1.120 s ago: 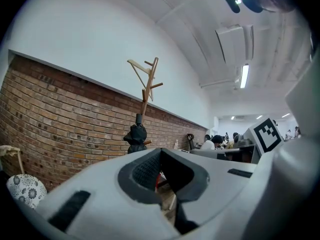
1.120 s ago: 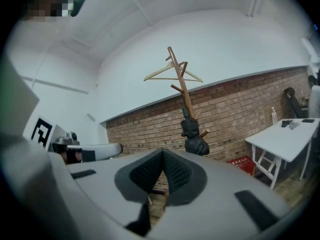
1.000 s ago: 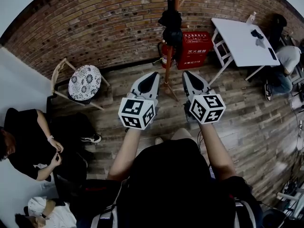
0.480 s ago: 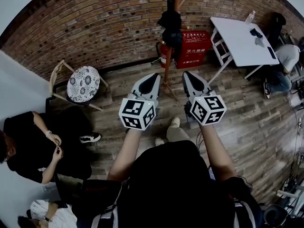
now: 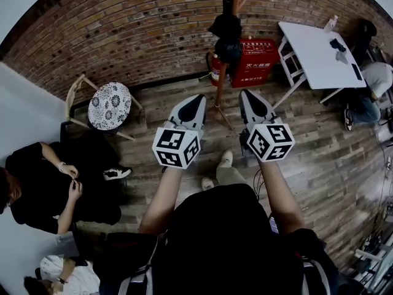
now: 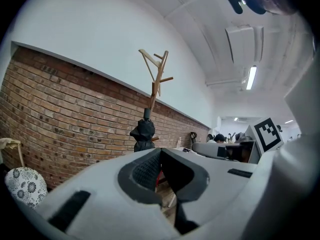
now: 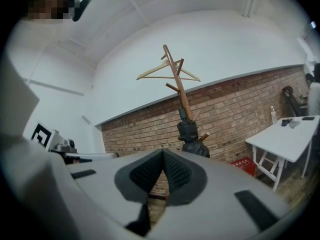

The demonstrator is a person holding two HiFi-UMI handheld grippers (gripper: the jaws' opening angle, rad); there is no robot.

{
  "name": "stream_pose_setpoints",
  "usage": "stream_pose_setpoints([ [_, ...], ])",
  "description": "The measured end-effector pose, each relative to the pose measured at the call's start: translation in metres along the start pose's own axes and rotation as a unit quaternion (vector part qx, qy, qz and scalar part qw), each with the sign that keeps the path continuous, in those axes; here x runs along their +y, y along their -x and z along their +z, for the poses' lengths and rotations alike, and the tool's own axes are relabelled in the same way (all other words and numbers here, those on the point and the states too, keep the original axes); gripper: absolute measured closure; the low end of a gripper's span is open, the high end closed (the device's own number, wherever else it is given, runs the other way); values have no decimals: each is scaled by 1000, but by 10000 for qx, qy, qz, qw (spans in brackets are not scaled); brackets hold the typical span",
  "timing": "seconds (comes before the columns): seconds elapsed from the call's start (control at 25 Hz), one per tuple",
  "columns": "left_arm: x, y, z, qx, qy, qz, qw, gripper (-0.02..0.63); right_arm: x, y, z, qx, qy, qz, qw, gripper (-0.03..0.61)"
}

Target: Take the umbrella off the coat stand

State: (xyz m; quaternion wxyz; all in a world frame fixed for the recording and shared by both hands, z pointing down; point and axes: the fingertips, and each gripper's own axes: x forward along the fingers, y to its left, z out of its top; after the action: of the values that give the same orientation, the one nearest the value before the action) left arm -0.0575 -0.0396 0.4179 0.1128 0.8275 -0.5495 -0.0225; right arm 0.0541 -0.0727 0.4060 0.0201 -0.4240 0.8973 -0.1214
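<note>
A black folded umbrella [image 5: 226, 34] is seen hanging on the upper part of a slim brown wooden coat stand [image 5: 218, 85], which stands on the dark wooden plank floor [image 5: 319, 146] in front of a red brick wall [image 5: 123, 35]. The left tool [image 5: 195, 98] and the right tool [image 5: 246, 94] are held level, side by side, pointed at the stand and well apart from the umbrella. In both gripper views the jaws are closed tip to tip, with nothing between them. A red box [image 5: 255, 63] is set just behind the stand. A white folding counter [image 5: 310, 48] is placed to the right, and a wooden chair with a patterned round cushion [image 5: 109, 106] to the left.
</note>
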Motion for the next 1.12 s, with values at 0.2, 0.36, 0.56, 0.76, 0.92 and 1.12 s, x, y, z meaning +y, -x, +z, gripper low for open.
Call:
stream_pose_setpoints([
  [0.2, 0, -16, 1, 40, -4, -26, 10000, 595, -12, -8, 4, 1, -45, 11, 10000, 551],
  [0.36, 0, -32, -2, 99, -42, -59, 9999, 597, -23, -18, 5, 8, -65, 46, 10000, 551],
  [0.56, 5, -56, 1, 95, -71, -38, 9999, 595, -38, -36, 11, -14, -43, 157, 9999, 551],
  [0.76, 12, -86, 12, 75, -105, -13, 9999, 595, -56, -61, 23, -47, -89, 258, 9996, 550],
  [0.92, 22, -108, 21, 19, -156, 34, 9999, 595, -67, -85, 32, -83, -58, 378, 9992, 551],
  [1.12, 35, -135, 31, -6, -158, 162, 9997, 597, -84, -114, 43, -84, -69, 523, 9986, 551],
])
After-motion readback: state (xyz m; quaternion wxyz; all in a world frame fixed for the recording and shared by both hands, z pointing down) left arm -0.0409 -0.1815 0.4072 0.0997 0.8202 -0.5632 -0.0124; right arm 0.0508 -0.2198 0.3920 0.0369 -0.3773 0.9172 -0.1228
